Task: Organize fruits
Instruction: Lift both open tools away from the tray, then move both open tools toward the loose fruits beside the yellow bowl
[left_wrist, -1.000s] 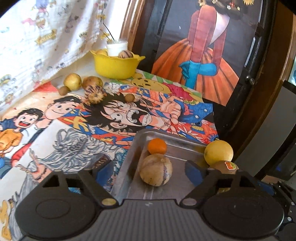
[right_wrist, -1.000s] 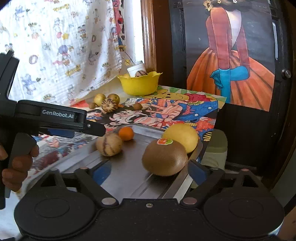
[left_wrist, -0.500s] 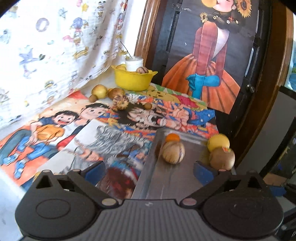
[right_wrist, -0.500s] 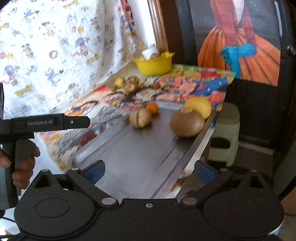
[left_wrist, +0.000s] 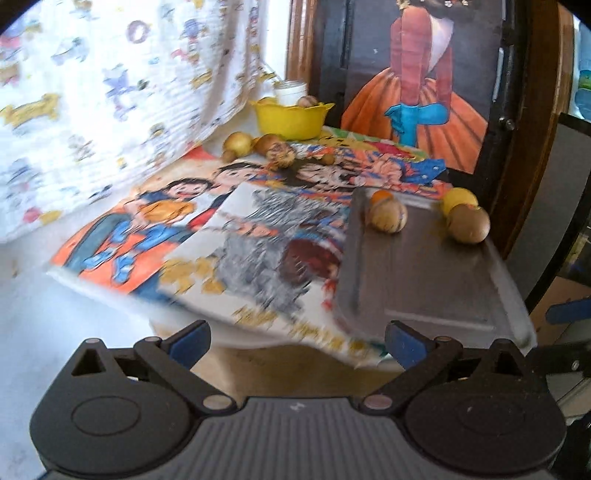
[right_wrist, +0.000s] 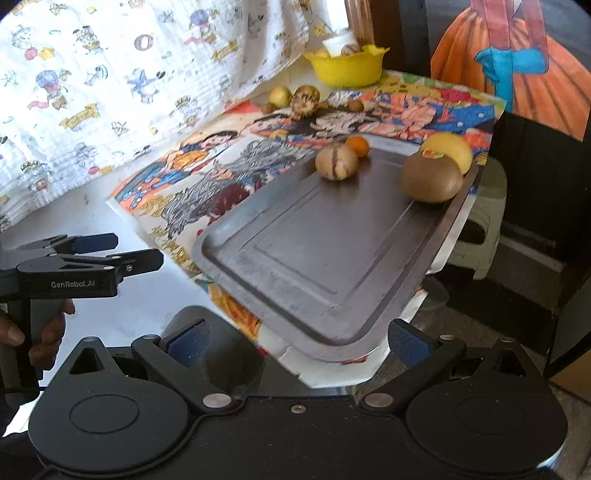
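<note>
A grey metal tray (right_wrist: 317, 266) (left_wrist: 417, 280) lies on the cartoon-printed table cover. At its far end rest a tan striped fruit (right_wrist: 336, 161) (left_wrist: 388, 218), a small orange (right_wrist: 357, 145), a brown fruit with a sticker (right_wrist: 431, 179) (left_wrist: 468, 223) and a yellow fruit (right_wrist: 448, 149) (left_wrist: 458, 197). My right gripper (right_wrist: 295, 341) stands open at the tray's near edge, holding nothing. My left gripper (left_wrist: 295, 341) is open too, back off the table's near edge; it also shows at the left in the right wrist view (right_wrist: 96, 249).
A yellow bowl (right_wrist: 347, 66) (left_wrist: 290, 118) holding a white cup and fruit stands at the far end. Several loose fruits (right_wrist: 295, 99) (left_wrist: 258, 146) lie in front of it. A patterned curtain hangs on the left, and a stool (right_wrist: 480, 221) stands right of the table.
Both grippers pulled back from the fruit toward the table's near edge and opened wider. The fruits stayed on the tray. The right view tilted further down.
</note>
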